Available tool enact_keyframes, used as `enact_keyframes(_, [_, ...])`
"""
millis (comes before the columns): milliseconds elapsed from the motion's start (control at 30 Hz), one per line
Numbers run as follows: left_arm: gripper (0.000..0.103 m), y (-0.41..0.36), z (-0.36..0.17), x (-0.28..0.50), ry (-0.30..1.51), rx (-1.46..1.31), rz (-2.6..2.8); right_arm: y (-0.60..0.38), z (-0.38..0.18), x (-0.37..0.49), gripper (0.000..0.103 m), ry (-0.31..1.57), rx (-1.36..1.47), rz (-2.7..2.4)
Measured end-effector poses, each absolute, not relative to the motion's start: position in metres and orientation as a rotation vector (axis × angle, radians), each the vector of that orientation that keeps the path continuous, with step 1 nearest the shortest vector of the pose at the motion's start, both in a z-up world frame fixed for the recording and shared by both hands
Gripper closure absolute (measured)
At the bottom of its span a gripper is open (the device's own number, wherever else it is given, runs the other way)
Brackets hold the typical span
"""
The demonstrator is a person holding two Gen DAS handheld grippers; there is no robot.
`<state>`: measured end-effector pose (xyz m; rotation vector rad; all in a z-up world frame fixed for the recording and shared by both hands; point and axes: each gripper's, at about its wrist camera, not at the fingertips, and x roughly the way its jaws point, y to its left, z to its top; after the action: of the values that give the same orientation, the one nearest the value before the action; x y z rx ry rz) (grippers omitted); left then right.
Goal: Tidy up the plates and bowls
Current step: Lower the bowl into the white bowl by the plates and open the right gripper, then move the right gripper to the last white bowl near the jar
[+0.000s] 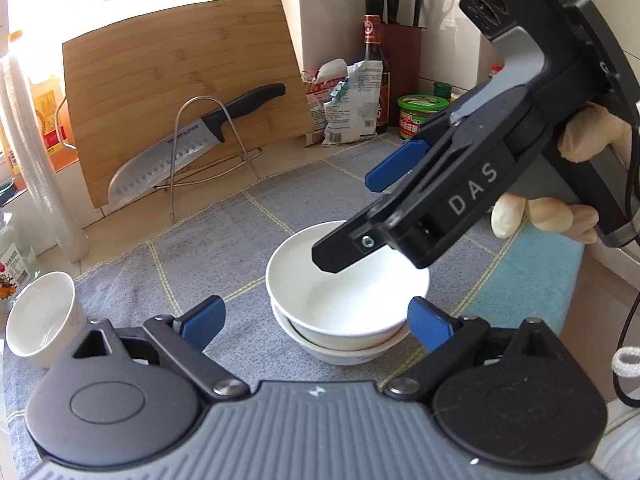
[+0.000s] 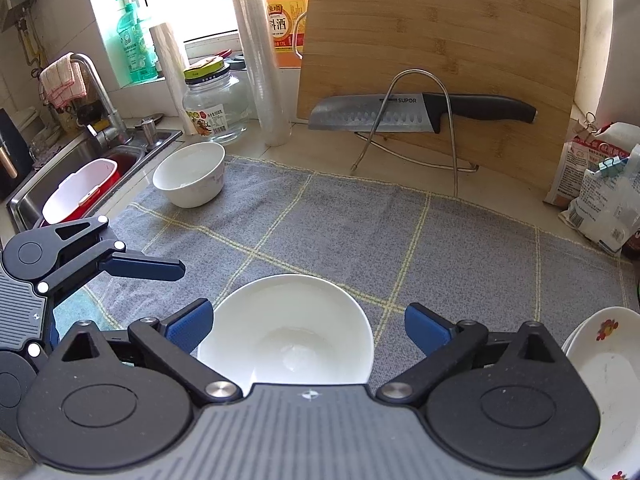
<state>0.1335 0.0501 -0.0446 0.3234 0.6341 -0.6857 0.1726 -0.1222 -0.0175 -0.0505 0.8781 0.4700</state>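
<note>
Both grippers stood released: right gripper (image 2: 308, 326) directly over the stacked bowls (image 1: 347, 304), left gripper (image 1: 316, 322) just beside.

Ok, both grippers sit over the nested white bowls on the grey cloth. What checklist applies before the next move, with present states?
1. Right gripper open, pads clear of bowl: ok.
2. Left gripper open, holding nothing: ok.
3. Upper white ceramic bowl nested in lower white bowl: ok.
4. Stack fully on grey checked cloth: ok.
5. Small white bowl near the sink not yet stacked: not ok.
6. Bowls dry inside: cannot tell.
</note>
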Motion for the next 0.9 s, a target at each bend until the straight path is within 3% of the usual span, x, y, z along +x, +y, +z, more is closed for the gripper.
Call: enact_keyframes(900, [0.006,0.202,-0.062,0.183,0.638,0.17,-0.217,0.001,-0.012,0.218,0.0,0.855,-0.123,0.62])
